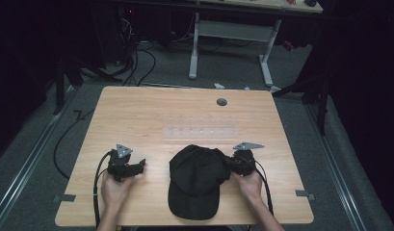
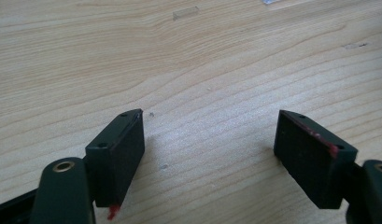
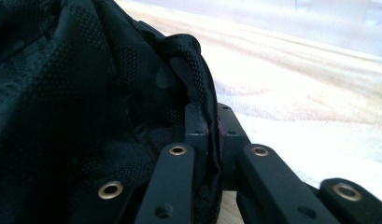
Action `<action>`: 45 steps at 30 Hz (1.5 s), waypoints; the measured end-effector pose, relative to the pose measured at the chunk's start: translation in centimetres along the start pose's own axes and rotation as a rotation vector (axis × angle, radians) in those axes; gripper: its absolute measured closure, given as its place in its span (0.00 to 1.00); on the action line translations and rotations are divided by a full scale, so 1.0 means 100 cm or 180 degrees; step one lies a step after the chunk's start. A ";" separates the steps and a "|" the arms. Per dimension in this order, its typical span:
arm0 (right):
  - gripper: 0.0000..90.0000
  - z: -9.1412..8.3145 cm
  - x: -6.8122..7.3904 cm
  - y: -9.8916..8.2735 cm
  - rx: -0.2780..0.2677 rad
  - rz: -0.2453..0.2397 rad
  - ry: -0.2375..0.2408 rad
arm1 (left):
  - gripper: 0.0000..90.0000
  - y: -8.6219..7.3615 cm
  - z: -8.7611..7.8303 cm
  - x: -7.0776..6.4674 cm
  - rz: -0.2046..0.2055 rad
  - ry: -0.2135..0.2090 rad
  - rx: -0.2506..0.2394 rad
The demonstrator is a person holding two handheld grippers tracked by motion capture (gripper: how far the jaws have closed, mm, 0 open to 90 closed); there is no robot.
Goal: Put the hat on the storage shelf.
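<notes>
While the black cap (image 1: 197,180) lies near the front edge of the worktop (image 1: 151,120), the step looks like taking hold of it.

High view: right hand-held gripper (image 1: 231,163) meets the cap's right side; left hand-held gripper (image 1: 137,167) rests well apart on bare wood.

Left gripper view: jaws spread wide, nothing between them.

Right gripper view: jaws pinched tight on a fold of the cap's fabric rim (image 3: 209,126).

Next move, as I judge: bring the left gripper to the cap's free side for a second hold.
</notes>
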State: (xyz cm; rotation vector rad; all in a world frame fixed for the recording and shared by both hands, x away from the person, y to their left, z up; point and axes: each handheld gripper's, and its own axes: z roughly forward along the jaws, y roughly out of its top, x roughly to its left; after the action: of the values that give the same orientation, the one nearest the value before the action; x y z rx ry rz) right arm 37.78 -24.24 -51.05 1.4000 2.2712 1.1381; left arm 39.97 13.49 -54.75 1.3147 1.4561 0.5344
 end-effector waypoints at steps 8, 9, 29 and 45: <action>0.96 -0.019 -0.003 0.006 -0.0217 0.0042 0.0123 | 0.28 0.000 0.000 0.000 0.0001 -0.0002 0.0001; 0.96 -0.019 -0.003 0.006 -0.0217 0.0042 0.0123 | 0.28 0.000 0.000 0.000 0.0001 -0.0002 0.0001; 0.96 -0.072 -0.003 0.035 -0.0727 -0.0106 0.0383 | 0.27 0.000 0.000 -0.001 0.0026 -0.0058 0.0039; 0.96 -0.098 0.004 0.059 -0.0914 -0.0324 0.0436 | 0.26 0.012 -0.012 -0.016 -0.0294 -0.0495 0.0111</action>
State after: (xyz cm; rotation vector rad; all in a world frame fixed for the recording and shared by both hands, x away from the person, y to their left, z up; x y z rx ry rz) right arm 35.95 -27.27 -40.21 1.1162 2.1312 1.4960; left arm 39.15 12.80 -52.65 1.2803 1.3949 0.3399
